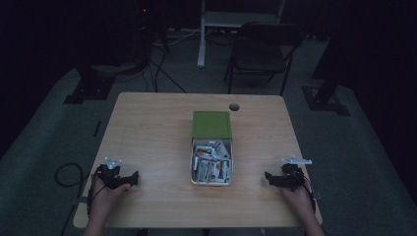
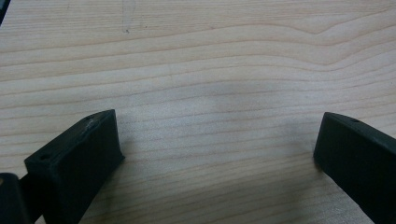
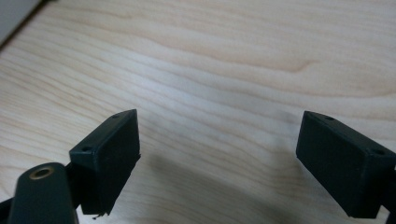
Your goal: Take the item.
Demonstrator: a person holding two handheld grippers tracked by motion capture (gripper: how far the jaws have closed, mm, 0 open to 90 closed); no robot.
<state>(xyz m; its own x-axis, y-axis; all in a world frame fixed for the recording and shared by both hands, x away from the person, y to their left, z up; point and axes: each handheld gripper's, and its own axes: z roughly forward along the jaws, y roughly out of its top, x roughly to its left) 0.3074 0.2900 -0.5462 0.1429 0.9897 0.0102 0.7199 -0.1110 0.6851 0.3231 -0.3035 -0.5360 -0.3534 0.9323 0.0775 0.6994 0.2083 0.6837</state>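
Claws number two: your left claw (image 1: 132, 180) and right claw (image 1: 268, 176) gape wide, empty, on the pale wooden bench (image 1: 152, 132), flanking one green-lidded metal box (image 1: 212, 153) of packets, well apart.

A white tray (image 1: 193, 169) of packets, green lid (image 1: 212, 124) slid back, lies mid-table.

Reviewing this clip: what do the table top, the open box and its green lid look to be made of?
Table: pale wood or wood-look laminate, matt, with flowing grain lines clear in both gripper views. Box: light, thin-walled tray, likely metal or plastic; too dim to tell. Green lid: flat, matt green, possibly painted metal or card.
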